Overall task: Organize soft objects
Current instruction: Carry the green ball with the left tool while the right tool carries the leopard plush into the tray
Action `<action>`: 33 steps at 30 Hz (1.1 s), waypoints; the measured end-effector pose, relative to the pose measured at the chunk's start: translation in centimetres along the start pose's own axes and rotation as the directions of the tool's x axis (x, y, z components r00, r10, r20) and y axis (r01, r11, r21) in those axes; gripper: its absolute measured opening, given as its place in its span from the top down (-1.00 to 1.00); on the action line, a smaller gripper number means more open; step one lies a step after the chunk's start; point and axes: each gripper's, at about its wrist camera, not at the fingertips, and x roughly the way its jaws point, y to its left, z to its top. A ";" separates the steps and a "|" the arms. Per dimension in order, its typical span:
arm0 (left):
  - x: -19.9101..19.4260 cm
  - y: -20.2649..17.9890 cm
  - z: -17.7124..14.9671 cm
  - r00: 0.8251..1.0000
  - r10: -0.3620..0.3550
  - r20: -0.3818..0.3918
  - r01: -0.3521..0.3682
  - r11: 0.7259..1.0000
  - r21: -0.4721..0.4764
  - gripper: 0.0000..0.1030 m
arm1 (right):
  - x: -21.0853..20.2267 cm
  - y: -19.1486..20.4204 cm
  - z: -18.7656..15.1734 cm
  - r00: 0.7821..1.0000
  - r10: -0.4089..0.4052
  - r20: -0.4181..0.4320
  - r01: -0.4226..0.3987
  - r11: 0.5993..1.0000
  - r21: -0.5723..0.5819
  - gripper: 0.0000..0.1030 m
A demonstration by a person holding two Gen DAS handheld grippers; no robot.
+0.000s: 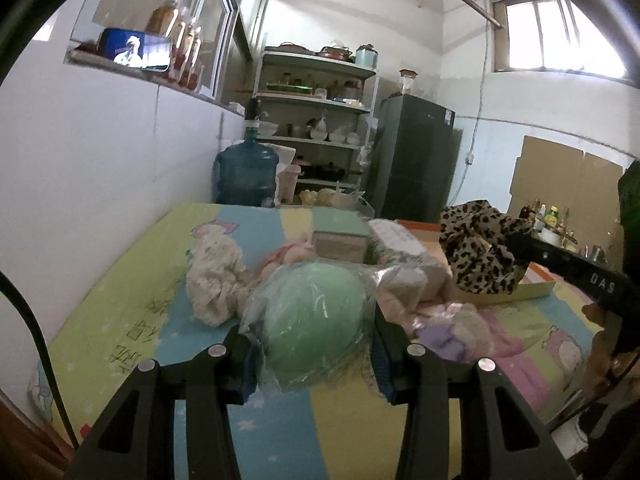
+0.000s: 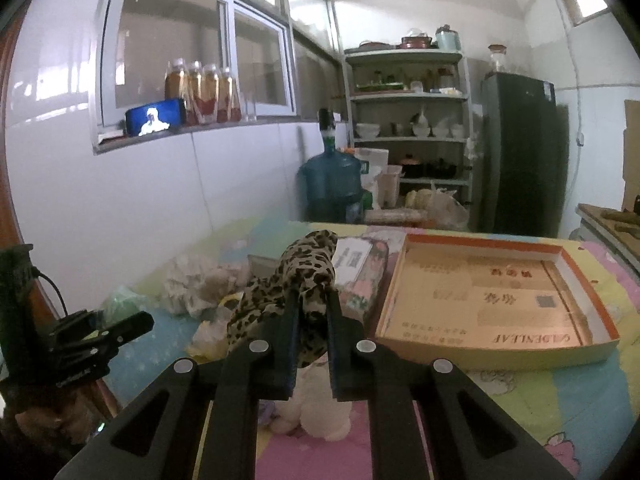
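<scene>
A pastel cartoon-print mat [image 1: 132,304] covers the work surface, running along a white wall. On its right part lies a shallow open cardboard box [image 2: 496,304] with an orange rim; its floor shows printed lettering only. Left of the box, a heap of soft items sits on the mat, including a cream floral cloth [image 1: 216,280] and a pale fluffy toy [image 2: 320,408]. The left gripper [image 1: 314,350] has its fingers spread wide around a green rounded soft object in clear plastic wrap [image 1: 316,320], the pads pressing both sides of it; it sits low over the mat. The right gripper [image 2: 312,320] has its fingers nearly closed, pinching a leopard-print cloth [image 2: 296,284] held raised above the heap, just left of the box.
</scene>
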 end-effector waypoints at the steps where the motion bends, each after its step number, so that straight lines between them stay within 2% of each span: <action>1: -0.1 -0.4 0.3 1.000 -0.002 0.004 0.002 1.000 0.000 0.11 | -0.2 -0.2 0.1 1.000 -0.003 0.006 0.003 1.000 0.001 0.78; 17: 2.7 -7.9 4.6 0.992 -0.124 0.014 0.123 0.991 0.048 0.11 | -3.8 -6.0 1.7 0.992 -0.093 0.085 0.087 0.994 0.070 0.78; 33: 11.0 -17.3 6.2 0.971 -0.227 -0.077 0.232 0.969 0.081 0.11 | -5.5 -15.1 0.9 0.974 -0.212 0.084 0.195 0.965 0.178 0.77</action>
